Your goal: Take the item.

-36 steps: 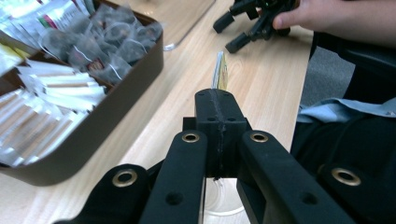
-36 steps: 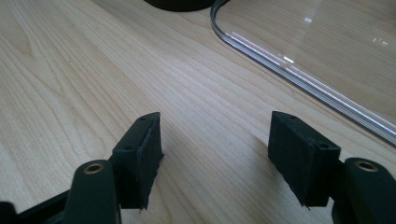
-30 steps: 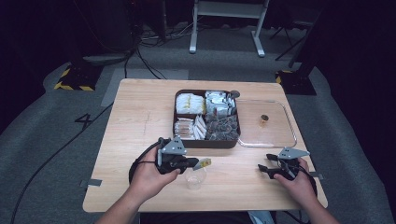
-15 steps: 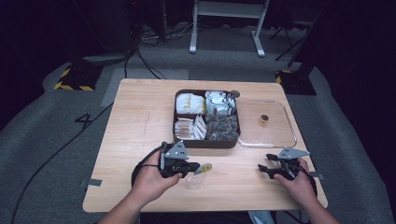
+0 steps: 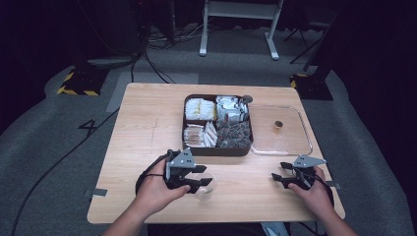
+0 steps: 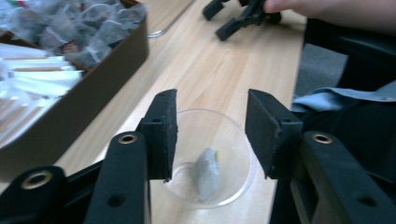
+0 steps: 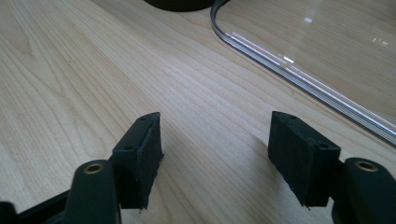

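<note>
Plainly: wooden table [image 5: 147, 128] | grey carpet floor [image 5: 49, 162] | dark room

Left tongs [image 6: 210, 135] just opened, hovering over clear cup [image 6: 212, 158]; tea bag [image 6: 206, 173] inside, unheld.

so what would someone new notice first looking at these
Probably the dark compartment box packed with tea bags and sachets at the middle of the wooden table, with its clear lid lying beside it. Next, the left gripper near the table's front edge: its jaws have just been opening and stand apart over a small clear cup with a tea bag lying in it. The right gripper rests empty, jaws apart.
</note>
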`<state>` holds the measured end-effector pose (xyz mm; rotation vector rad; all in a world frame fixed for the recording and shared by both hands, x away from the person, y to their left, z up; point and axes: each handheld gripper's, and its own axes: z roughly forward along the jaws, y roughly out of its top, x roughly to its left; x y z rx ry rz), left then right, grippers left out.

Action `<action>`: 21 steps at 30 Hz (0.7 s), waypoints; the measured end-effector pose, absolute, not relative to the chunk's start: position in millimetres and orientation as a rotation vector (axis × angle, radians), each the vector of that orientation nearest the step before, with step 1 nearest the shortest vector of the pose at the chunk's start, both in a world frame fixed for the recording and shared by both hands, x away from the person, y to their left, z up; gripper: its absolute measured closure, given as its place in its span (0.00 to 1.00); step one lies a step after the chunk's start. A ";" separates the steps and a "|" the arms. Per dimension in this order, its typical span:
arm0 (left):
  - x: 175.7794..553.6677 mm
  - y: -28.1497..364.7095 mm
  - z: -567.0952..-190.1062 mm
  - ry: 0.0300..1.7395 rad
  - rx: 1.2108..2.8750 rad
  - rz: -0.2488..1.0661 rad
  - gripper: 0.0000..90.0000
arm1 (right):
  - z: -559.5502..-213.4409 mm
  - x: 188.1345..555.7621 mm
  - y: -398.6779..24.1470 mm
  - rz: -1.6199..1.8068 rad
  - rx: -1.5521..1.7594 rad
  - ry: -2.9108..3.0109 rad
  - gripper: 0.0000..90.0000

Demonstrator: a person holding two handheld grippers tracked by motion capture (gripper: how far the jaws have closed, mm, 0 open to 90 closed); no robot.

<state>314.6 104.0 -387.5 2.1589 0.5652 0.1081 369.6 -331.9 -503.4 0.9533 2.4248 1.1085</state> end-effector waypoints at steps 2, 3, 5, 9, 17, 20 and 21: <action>317.6 106.0 -386.9 0.591 2.153 0.131 0.56 | -503.4 369.5 -331.8 1.109 0.955 2.425 0.39; 318.8 107.6 -386.2 0.595 2.150 0.140 0.56 | -503.4 369.6 -331.9 1.109 0.954 2.425 0.39; 320.6 112.1 -384.0 0.614 2.145 0.170 0.54 | -503.4 369.5 -331.9 1.109 0.955 2.425 0.39; 322.0 124.0 -380.0 0.654 2.134 0.227 0.52 | -503.4 369.5 -331.9 1.108 0.953 2.425 0.39; 322.5 151.0 -377.9 0.725 2.123 0.303 0.47 | -503.4 369.5 -331.8 1.109 0.954 2.425 0.39; 320.4 161.6 -377.2 0.749 2.115 0.326 0.46 | -503.4 369.5 -331.8 1.109 0.953 2.425 0.39; 319.6 164.9 -377.0 0.753 2.113 0.330 0.46 | -503.4 369.5 -331.8 1.109 0.953 2.425 0.39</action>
